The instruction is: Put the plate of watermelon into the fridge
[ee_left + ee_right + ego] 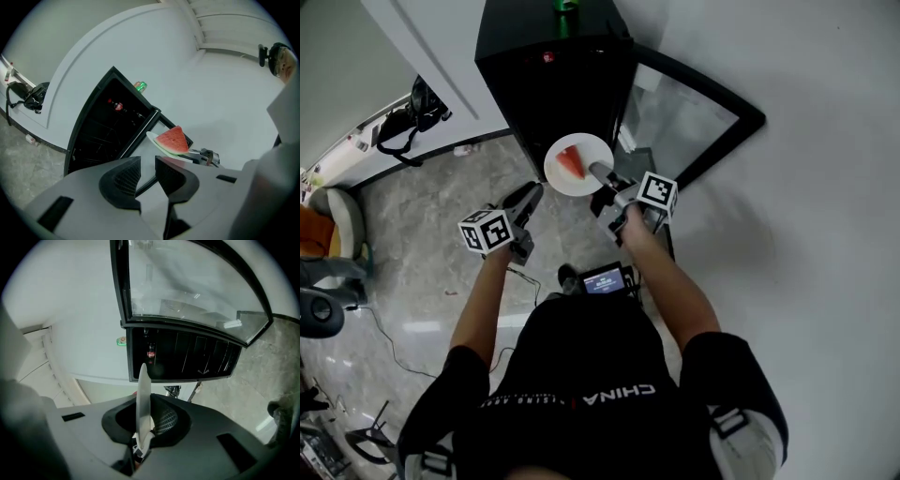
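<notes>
A white plate (592,150) carries a red watermelon wedge (572,161) and hangs in the air just in front of the black fridge (553,84). The fridge's glass door (694,117) stands swung open to the right. My right gripper (605,178) is shut on the plate's near rim. In the right gripper view the plate (142,394) shows edge-on between the jaws, facing the dark fridge shelves (187,355). My left gripper (525,202) hovers left of the plate, holding nothing, its jaws nearly together. In its own view the watermelon wedge (172,139) lies just beyond its tips (148,161).
A green object (567,14) stands on top of the fridge, and a red item (547,57) sits inside near the top. A black bag (408,117) lies by the left wall. A chair (337,225) and cables (384,342) are on the marble floor at left.
</notes>
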A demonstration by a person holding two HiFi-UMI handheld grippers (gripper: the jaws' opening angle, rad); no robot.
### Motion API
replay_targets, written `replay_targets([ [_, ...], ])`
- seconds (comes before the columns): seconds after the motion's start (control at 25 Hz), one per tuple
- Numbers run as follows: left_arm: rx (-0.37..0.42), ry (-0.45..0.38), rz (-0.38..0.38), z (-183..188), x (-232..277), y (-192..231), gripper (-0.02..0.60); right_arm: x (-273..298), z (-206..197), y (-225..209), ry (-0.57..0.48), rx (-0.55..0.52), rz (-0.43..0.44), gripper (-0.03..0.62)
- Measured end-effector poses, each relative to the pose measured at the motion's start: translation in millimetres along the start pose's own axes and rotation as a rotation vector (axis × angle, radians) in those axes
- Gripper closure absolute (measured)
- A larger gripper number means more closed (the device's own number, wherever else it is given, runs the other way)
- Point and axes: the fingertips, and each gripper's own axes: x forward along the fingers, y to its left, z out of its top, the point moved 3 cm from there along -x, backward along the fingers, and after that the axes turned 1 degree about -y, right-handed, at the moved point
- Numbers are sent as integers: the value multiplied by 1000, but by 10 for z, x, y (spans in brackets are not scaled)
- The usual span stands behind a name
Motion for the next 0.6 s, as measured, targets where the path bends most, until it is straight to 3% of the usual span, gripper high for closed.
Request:
replay_targets([
  [0.6, -52, 36, -66, 220, -53, -198, 502, -30, -46, 431, -17, -11, -9, 563],
])
